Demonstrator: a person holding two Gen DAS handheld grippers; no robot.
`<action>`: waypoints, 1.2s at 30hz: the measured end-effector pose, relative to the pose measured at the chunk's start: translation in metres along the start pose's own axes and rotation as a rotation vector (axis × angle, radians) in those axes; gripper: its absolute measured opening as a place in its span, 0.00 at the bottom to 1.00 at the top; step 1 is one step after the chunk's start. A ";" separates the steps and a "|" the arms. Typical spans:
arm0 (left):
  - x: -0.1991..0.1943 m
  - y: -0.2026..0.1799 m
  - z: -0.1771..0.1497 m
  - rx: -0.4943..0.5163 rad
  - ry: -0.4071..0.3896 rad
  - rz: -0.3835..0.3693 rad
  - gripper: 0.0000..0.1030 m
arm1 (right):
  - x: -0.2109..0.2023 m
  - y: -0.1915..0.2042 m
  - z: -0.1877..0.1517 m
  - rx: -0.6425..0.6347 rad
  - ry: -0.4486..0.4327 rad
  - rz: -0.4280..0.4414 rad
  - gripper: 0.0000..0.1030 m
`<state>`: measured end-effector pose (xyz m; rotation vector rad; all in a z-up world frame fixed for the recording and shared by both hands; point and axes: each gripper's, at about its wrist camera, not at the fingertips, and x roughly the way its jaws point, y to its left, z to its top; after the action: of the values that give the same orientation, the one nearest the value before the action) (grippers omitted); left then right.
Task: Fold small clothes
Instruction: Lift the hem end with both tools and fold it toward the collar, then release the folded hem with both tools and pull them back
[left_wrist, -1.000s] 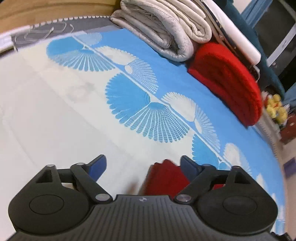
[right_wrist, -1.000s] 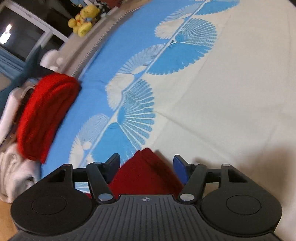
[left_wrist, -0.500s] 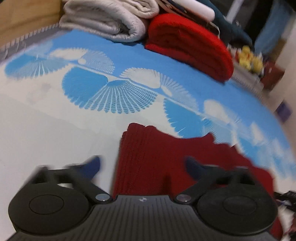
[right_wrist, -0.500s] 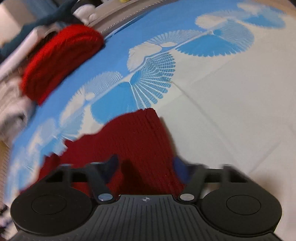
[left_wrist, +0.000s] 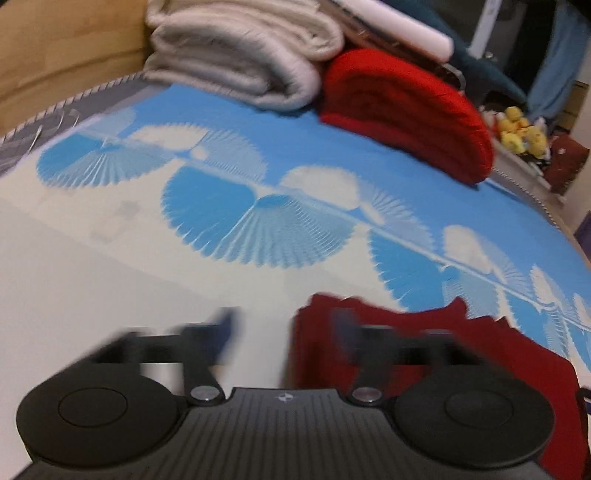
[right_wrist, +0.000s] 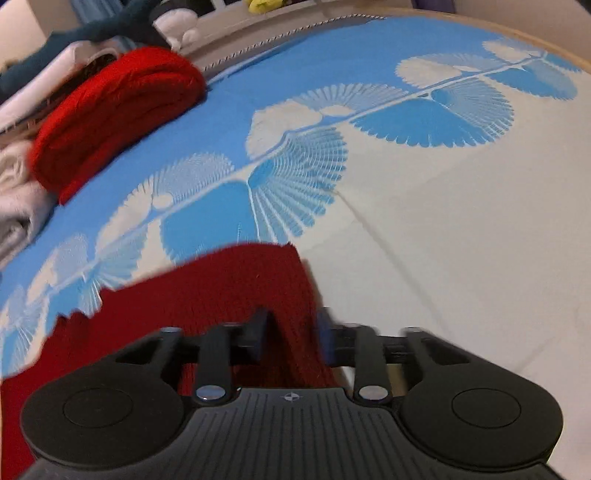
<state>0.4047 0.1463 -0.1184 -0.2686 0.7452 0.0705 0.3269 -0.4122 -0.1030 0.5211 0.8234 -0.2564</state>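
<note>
A dark red knit garment (left_wrist: 498, 354) lies spread flat on the bed sheet (left_wrist: 110, 277). My left gripper (left_wrist: 284, 328) hovers low over the garment's left edge. Its jaws are opening wide, with the edge between them and the right finger over the knit. In the right wrist view the same garment (right_wrist: 221, 288) fills the lower left. My right gripper (right_wrist: 291, 330) straddles the garment's right edge. Its jaws are also opening, with a strip of the fabric between them. Motion blurs the fingers of both grippers.
At the head of the bed lie a folded bright red blanket (left_wrist: 406, 110) and a rolled grey-white blanket (left_wrist: 240, 55). Yellow plush toys (left_wrist: 521, 133) sit beyond the bed's far side. A wooden headboard (left_wrist: 55, 55) stands at the upper left. Bare cream sheet (right_wrist: 461, 258) spreads to the right.
Both views have rolled toward level, and much more of the red garment shows. The left gripper has slid to the garment's left edge. The right fingers stand closer together than a second ago.
</note>
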 end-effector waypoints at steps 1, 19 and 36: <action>0.000 -0.010 0.001 0.027 -0.020 -0.009 0.83 | -0.004 -0.001 0.002 0.026 -0.021 0.006 0.59; 0.029 -0.033 0.011 0.113 0.013 0.049 0.06 | 0.003 0.029 0.003 -0.035 -0.058 0.013 0.13; 0.013 -0.045 -0.004 0.149 -0.017 0.071 0.83 | -0.030 0.028 0.005 -0.113 -0.143 0.053 0.50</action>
<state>0.4185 0.1018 -0.1204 -0.0998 0.7389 0.0841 0.3219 -0.3906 -0.0682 0.4126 0.6805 -0.1949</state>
